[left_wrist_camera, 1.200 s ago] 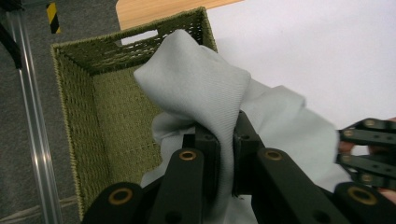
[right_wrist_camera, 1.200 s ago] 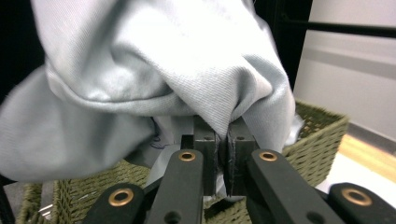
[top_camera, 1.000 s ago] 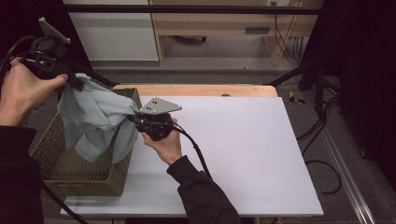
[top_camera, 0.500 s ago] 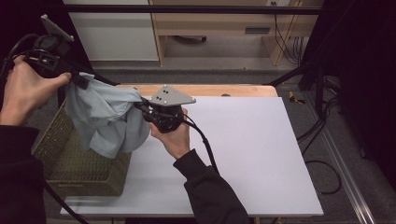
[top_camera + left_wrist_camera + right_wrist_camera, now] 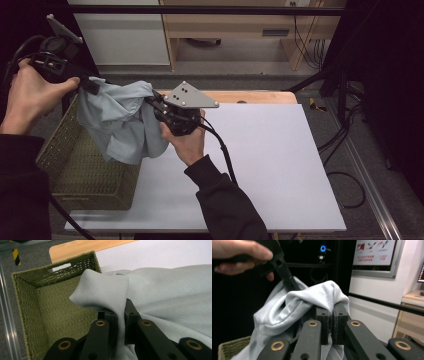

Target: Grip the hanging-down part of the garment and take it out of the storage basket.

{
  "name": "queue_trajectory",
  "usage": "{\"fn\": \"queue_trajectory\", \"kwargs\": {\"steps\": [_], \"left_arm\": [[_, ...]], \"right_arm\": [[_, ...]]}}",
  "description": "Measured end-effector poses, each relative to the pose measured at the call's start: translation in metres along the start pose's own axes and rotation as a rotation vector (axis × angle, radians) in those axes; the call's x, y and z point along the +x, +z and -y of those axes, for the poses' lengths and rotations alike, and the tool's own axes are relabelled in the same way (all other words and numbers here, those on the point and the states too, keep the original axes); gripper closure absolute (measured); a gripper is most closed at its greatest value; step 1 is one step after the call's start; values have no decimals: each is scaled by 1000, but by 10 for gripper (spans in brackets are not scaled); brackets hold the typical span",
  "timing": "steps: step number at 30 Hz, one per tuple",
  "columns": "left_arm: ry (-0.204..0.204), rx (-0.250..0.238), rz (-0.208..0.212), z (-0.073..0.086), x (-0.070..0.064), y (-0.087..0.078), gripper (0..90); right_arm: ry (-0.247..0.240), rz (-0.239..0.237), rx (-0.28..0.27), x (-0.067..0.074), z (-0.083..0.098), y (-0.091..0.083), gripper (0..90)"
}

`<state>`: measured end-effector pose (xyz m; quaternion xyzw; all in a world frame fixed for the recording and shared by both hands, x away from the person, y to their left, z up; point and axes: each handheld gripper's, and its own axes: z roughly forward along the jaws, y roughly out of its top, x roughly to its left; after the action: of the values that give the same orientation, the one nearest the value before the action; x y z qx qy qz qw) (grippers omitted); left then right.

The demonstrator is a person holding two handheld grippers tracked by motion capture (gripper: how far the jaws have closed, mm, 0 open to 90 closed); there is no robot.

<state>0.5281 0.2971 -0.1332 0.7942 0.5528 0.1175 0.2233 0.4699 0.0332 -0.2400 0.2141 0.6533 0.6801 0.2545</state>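
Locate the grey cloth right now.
High view, left side: the grey cloth hangs above the green basket, pinched between the left tongs and right tongs, beside the white tabletop.

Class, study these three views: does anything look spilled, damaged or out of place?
Nothing stands out. Both grippers, left and right, pinch the crumpled pale blue-grey cloth garment, which hangs bunched over the green woven basket on the white table.
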Motion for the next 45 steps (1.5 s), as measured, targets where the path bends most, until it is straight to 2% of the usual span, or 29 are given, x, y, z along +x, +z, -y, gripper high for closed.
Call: {"fn": "queue_trajectory", "kwargs": {"steps": [5,13,17,21,23,24,26,28,29,30,31,32,33,34,36,37,38,40,41,43,44,45], "left_arm": [[9,-13,22,-2,-5,-2,838],[19,-17,24,-4,-10,-3,838],[24,-16,21,-5,-13,-2,838],[30,-6,9,-4,-14,2,838],[31,4,2,-4,-14,6,838],[31,4,2,-4,-14,6,838],[29,9,-1,-3,-13,8,838],[29,15,-6,-3,-12,11,838],[29,22,-7,-2,-13,14,838],[29,22,-7,-2,-13,14,838],[31,24,-9,-2,-13,16,838],[31,25,-5,-2,-12,17,838],[31,27,-1,-1,-12,20,838],[31,27,-1,-1,-12,20,838],[34,31,2,0,-13,23,838],[37,34,2,0,-13,24,838],[39,37,2,0,-14,25,838],[41,39,4,0,-15,27,838],[44,40,7,0,-16,28,838],[46,41,7,1,-16,28,838],[46,41,9,1,-17,29,838],[46,41,8,1,-17,30,838]], "right_arm": [[-2,19,-55,1,-12,-4,864],[-4,14,-76,1,-22,-8,864],[-16,14,-64,-1,-23,-10,864],[-4,5,-41,-3,-16,-10,863],[7,0,0,-6,0,-11,860],[7,0,0,-6,0,-11,860],[21,-2,31,-8,14,-12,859],[40,-12,63,-11,31,-12,857],[57,-17,96,-12,47,-12,854],[57,-17,96,-12,47,-12,854],[66,-23,131,-13,62,-12,850],[66,-23,131,-13,62,-12,850],[73,-24,166,-13,76,-12,846],[73,-24,166,-13,76,-12,846],[82,-32,199,-13,93,-12,832],[82,-32,199,-13,93,-12,832],[100,-49,223,-12,104,-11,800],[92,-53,238,-11,108,-11,769],[92,-61,270,-7,116,-10,717],[94,-69,278,-5,119,-11,687],[96,-80,291,-3,124,-13,616],[96,-80,291,-3,124,-13,616]]}}
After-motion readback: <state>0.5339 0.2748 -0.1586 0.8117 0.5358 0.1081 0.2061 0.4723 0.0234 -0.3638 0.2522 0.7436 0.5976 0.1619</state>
